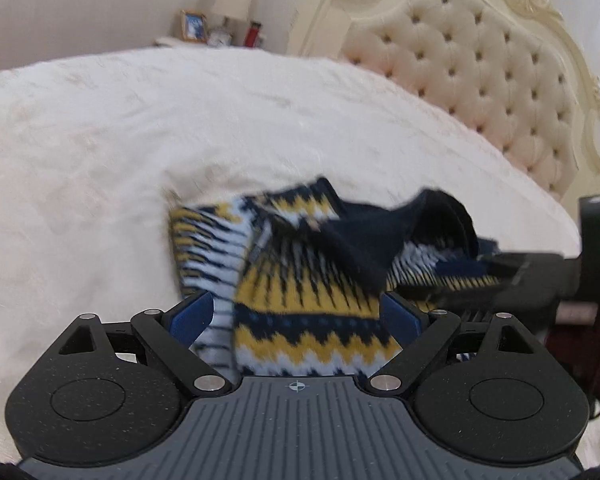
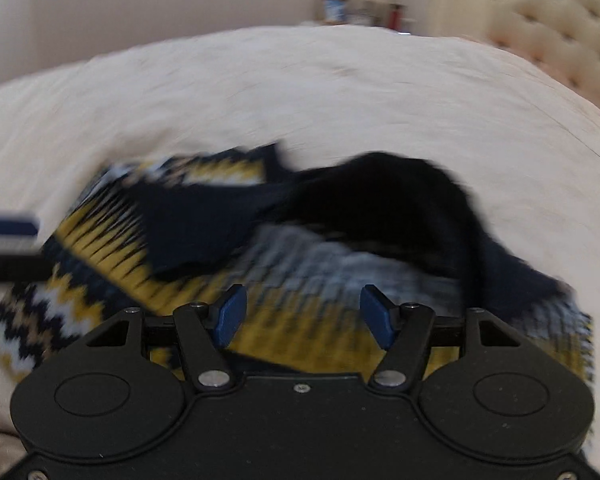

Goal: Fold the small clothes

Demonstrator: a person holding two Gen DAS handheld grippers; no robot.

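A small knitted sweater (image 1: 300, 280) with navy, yellow and white zigzag bands lies crumpled on the white bed (image 1: 140, 140). My left gripper (image 1: 296, 312) is open, its blue pads (image 1: 192, 316) either side of the sweater's patterned hem, which lies between the jaws. In the right wrist view the sweater (image 2: 260, 248) is blurred, with a dark navy fold (image 2: 400, 200) on top. My right gripper (image 2: 304, 312) is open just above the cloth, holding nothing. The right gripper also shows at the right edge of the left wrist view (image 1: 540, 276).
The white bedspread (image 2: 300, 92) spreads far around the sweater. A cream tufted headboard (image 1: 480, 72) stands at the back right. A nightstand with a picture frame (image 1: 192, 26) and bottles stands beyond the bed.
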